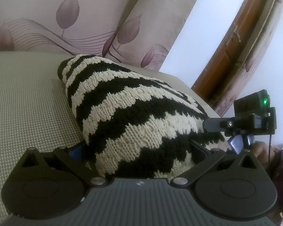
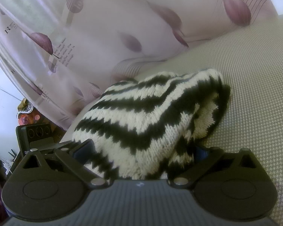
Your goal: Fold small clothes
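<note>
While you hold it: both grippers have the knit between their fingers.
Left gripper: fingers spread wide around the bunched striped knit, blue pads touching its sides.
Right gripper: same stance, pinching a thick wad of the striped knit.
Handling: soft, light, bulky and stretchy, I judge; not fragile, not slippery.
Where to grip: take an edge or hem, not the bulk.
Beyond: far end rests on the woven bed surface; curtain behind.

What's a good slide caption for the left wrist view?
Left gripper with its jaws around a black-and-cream zigzag knitted garment on a beige woven surface, right gripper alongside.
</note>
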{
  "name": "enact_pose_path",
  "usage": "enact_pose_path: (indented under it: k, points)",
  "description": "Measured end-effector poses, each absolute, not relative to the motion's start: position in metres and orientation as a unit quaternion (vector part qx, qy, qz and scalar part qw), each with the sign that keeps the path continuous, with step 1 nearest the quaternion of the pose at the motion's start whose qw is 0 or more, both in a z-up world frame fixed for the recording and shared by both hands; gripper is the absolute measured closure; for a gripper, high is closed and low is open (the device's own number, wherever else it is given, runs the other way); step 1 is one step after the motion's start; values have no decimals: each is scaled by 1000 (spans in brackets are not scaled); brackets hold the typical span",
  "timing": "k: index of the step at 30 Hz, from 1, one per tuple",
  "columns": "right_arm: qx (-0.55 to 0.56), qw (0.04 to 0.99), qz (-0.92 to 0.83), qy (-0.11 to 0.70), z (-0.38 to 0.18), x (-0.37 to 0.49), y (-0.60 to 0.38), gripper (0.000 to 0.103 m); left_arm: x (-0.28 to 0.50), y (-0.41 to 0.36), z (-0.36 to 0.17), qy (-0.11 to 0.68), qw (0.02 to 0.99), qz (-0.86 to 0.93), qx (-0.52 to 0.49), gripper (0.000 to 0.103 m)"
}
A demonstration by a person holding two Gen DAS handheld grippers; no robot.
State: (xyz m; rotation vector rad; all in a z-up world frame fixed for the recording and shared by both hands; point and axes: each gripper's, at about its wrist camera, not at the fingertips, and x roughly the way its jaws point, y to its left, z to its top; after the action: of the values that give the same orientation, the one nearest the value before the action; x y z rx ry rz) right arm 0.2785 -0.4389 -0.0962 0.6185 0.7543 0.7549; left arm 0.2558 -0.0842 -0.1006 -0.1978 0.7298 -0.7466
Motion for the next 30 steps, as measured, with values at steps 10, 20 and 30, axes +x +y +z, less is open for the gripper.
enact_pose_path:
  k: [10,20,30]
  points:
    - [292,812,355,359,-95,279,-440,0,256,-87,-101,348,863,-356,-83,0]
    - [293,814,354,356,-96,278,-440,0,260,-86,-101,351,858,-365,-81,0]
    - [303,803,363,362,-97,281,-445,0,264,-76,-104,350,848,-382,-111,0]
